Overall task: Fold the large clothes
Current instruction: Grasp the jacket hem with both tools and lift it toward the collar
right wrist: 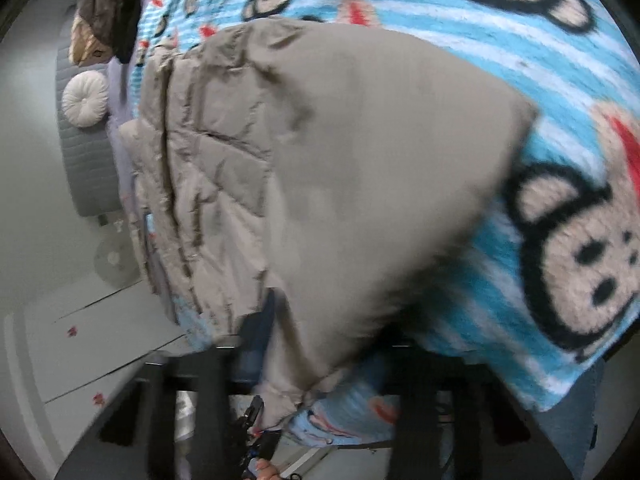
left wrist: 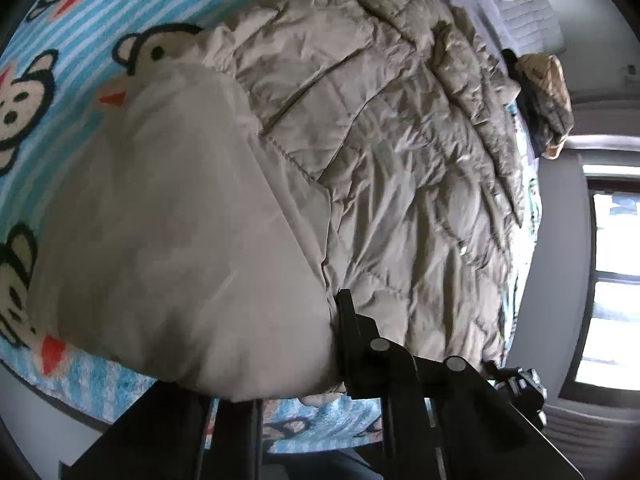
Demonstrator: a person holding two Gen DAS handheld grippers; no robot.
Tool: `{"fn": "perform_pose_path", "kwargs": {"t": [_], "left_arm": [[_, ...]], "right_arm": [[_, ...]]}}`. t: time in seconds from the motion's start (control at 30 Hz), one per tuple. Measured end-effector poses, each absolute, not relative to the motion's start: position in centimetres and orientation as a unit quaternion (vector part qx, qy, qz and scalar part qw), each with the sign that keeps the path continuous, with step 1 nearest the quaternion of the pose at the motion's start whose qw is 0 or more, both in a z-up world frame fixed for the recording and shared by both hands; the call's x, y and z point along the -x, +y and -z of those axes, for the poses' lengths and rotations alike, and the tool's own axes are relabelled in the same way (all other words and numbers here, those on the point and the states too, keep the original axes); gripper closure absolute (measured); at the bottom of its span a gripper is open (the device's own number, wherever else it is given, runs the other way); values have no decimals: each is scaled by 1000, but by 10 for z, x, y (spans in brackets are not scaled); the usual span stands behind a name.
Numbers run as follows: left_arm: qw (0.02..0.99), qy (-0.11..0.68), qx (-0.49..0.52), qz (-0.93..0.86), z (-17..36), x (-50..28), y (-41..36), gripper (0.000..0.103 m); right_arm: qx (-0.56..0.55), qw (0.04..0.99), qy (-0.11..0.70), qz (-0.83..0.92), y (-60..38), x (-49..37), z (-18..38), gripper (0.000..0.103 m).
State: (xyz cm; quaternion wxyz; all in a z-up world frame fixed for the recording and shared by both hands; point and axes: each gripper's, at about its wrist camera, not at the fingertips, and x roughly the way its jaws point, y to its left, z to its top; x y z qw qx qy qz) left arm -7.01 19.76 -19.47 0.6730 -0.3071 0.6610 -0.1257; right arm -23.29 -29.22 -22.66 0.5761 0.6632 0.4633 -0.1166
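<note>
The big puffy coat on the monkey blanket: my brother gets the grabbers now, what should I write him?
Left gripper: shut on the beige quilted puffer coat, pinching its smooth lining flap at the near edge.
Right gripper: mostly hidden under the same lifted flap; grip cannot be told.
The coat lies spread on the blue striped monkey-face blanket covering the bed.
Done: near part lifted.
Left: probably carry the flap over the quilted body, lay it flat, then finish folding.

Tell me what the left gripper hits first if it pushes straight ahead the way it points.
Most likely the beige puffer coat: its smooth lining already bulges against the left gripper, hiding its tips. Depth is unclear through the fisheye.
</note>
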Motion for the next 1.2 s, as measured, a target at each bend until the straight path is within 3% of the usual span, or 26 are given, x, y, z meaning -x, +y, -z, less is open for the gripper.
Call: {"fn": "perform_pose_path", "kwargs": {"t": [0.1,0.4,0.8,0.97,1.2], "left_arm": [[688,641,305,149,176,65,199,91],[735,579,298,187,108,22,198,91],[813,497,264,148,20,-90,151,91],[829,486,251,119,16,-143,133,91],[826,515,200,115,60,-233,114,91]], "right_arm": [[-655,589,457,120,-290,233,219,92],[-583,669,454,83,-291,198,155,94],[-452,768,453,-14,-327,41,51,94],[-407,786,464,-47,-338,-42,38,94],[-398,779,484,-25,-349,-140,70,94]]}}
